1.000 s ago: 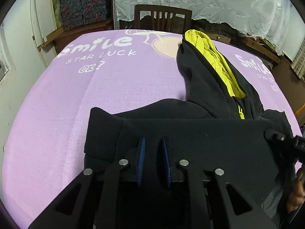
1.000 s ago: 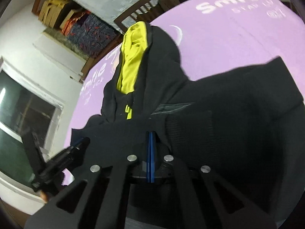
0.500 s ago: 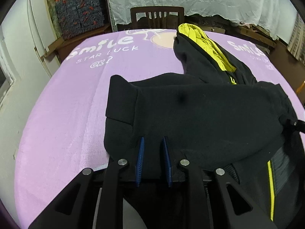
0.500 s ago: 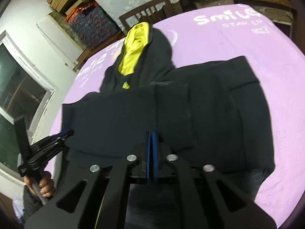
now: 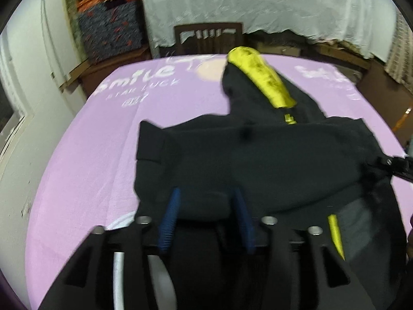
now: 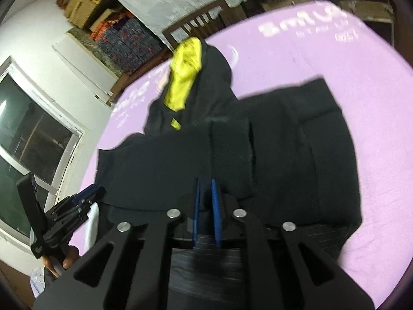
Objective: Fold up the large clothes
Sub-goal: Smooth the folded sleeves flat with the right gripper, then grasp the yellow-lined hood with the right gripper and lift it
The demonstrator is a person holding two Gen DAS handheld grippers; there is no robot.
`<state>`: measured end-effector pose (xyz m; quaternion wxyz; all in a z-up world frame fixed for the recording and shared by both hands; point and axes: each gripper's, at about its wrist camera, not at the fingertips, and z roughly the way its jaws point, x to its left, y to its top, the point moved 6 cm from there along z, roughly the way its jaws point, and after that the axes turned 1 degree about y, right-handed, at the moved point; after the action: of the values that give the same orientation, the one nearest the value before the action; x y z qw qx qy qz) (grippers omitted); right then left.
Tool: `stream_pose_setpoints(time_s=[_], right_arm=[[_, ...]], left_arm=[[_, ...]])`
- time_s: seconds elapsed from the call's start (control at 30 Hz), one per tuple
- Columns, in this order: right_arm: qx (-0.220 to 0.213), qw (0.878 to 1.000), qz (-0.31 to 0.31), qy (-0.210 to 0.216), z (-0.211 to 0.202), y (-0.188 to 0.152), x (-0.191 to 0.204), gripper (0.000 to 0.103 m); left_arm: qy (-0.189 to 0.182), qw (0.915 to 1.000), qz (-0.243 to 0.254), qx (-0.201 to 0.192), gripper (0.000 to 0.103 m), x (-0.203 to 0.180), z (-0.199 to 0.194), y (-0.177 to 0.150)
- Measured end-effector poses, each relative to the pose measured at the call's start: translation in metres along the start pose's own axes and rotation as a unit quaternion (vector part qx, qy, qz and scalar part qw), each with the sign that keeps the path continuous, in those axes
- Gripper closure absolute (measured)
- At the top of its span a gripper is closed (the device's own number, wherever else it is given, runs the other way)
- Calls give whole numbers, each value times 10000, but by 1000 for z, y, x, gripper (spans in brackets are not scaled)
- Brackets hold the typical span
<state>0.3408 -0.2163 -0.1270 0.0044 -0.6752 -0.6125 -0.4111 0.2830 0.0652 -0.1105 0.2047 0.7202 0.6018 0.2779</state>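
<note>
One black hoodie lies across the near half of the purple table cover, its yellow-lined hood pointing to the far side. I judge it thick, soft fleece: heavy enough to sag, limp, not slippery, so the firm ribbed hem and cuffs are the best places to pinch. A sleeve or panel is laid across the body, its ribbed cuff flat in the middle. My left gripper has its blue pads spread wide, with a fold of the near hem sitting between them, loose as far as I can tell. My right gripper shows pads narrowly parted over the near edge; whether cloth is still caught there I cannot tell. Beyond the table stand a dark wooden chair and a white lace drape.
</note>
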Motion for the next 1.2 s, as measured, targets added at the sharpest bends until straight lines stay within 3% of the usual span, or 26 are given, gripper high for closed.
stream_pose_setpoints(time_s=[0.07, 0.17, 0.33, 0.4, 0.47, 0.53, 0.63, 0.77, 0.93, 1.2], right_arm=[[-20, 9999, -102, -5, -3, 3, 10, 92], [-16, 9998, -187, -119, 1, 7, 17, 91], [257, 9987, 54, -426, 27, -1, -8, 95], [232, 9993, 77, -296, 28, 0, -11, 95], [365, 9988, 189, -265, 29, 3, -12, 95], [476, 9982, 153, -321, 28, 8, -10, 91], [296, 9984, -171, -457, 19, 36, 7, 66], [38, 9981, -484, -383, 21, 84, 37, 54], [-45, 9942, -790, -730, 66, 148, 54, 50], [-116, 9907, -696, -1165, 160, 223, 38, 50]], left_arm=[[77, 10000, 50, -27, 45, -4, 3, 2], [84, 9996, -59, 250, 43, -2, 26, 0], [-119, 9991, -236, 320, 42, 4, 35, -3], [-118, 9991, -230, 344, 41, 4, 35, -4], [-178, 9983, -323, 461, 35, 6, 31, -2], [-348, 9973, -438, 467, 23, 7, 22, 2], [-481, 9976, -391, 315, 21, 5, 12, 5], [-331, 9986, -205, 352, 21, 1, 29, -2], [-362, 9985, -274, 295, 18, 1, 36, -5], [-388, 9982, -321, 330, 11, -1, 39, -7]])
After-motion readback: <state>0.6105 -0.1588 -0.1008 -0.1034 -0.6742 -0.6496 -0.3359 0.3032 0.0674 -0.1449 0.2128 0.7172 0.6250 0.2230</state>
